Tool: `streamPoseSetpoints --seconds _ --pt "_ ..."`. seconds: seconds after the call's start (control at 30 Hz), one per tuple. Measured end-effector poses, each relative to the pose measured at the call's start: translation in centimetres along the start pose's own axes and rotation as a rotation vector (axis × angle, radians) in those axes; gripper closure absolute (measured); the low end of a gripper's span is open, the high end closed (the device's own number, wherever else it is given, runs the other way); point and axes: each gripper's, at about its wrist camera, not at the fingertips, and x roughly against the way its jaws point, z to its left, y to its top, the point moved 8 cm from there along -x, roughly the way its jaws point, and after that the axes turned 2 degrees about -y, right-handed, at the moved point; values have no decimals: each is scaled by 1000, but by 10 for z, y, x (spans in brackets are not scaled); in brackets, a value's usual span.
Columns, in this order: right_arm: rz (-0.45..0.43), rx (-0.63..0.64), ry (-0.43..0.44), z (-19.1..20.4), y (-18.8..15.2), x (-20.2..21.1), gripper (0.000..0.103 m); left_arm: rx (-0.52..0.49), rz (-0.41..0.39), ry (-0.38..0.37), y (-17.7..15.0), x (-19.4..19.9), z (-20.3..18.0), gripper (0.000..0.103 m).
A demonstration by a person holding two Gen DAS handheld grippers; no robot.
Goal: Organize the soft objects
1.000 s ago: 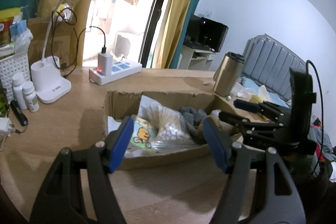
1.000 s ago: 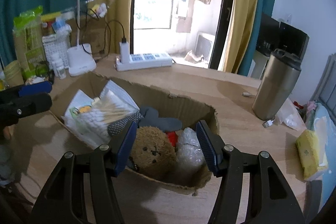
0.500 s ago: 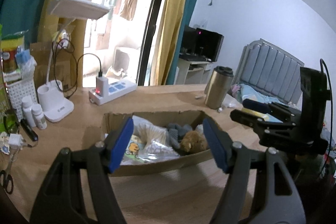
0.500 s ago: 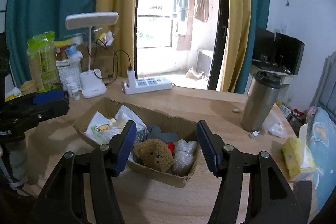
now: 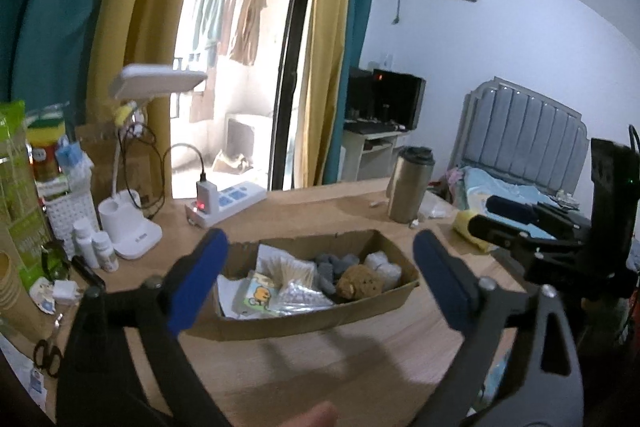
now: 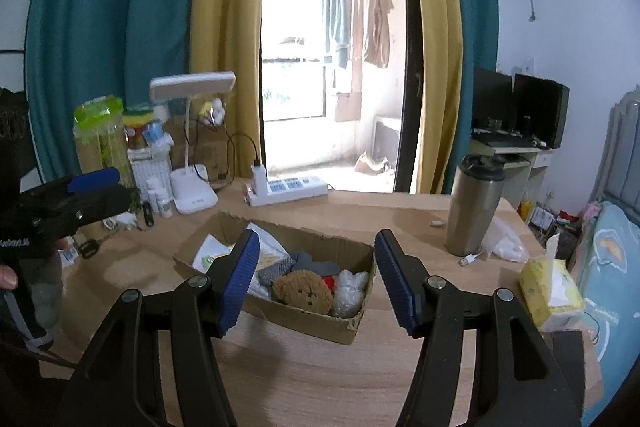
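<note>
An open cardboard box [image 5: 304, 321] [image 6: 304, 319] sits on the wooden desk. In it lie a brown teddy bear [image 6: 304, 293] [image 5: 358, 283], a grey cloth [image 6: 298, 265], a bubble-wrap bundle [image 6: 352, 291], a bag of cotton swabs [image 5: 296, 269] and a cartoon-printed packet [image 5: 258, 295]. My left gripper [image 5: 320, 283] is open and empty, held back above the desk in front of the box. My right gripper [image 6: 314, 281] is open and empty, also back from the box. Each gripper shows at the side of the other's view.
A steel tumbler [image 6: 474, 205], a white power strip [image 6: 288, 189], a white desk lamp [image 6: 192, 163], small bottles [image 5: 96, 247], scissors [image 5: 46, 351] and a yellow tissue pack [image 6: 552, 291] stand around the box. A bed [image 5: 516, 155] lies to the right of the desk.
Both grippers have pulled back and up from the box, which now looks smaller and farther. Both stay open and empty.
</note>
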Motion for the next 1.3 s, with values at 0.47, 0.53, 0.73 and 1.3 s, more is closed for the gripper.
streamPoseSetpoints --seconds 0.47,0.53,0.73,1.3 --pt "-128 24 -36 6 32 68 33 -67 -92 -47 25 47 -43 5" --pt "-134 26 -48 5 34 73 32 -86 -107 -49 27 52 -49 5" --pt "-131 0 -94 -3 34 80 25 -117 -127 -19 34 61 -59 5" --pt "-117 -31 -169 -19 27 80 24 -86 -162 37 33 68 -43 4"
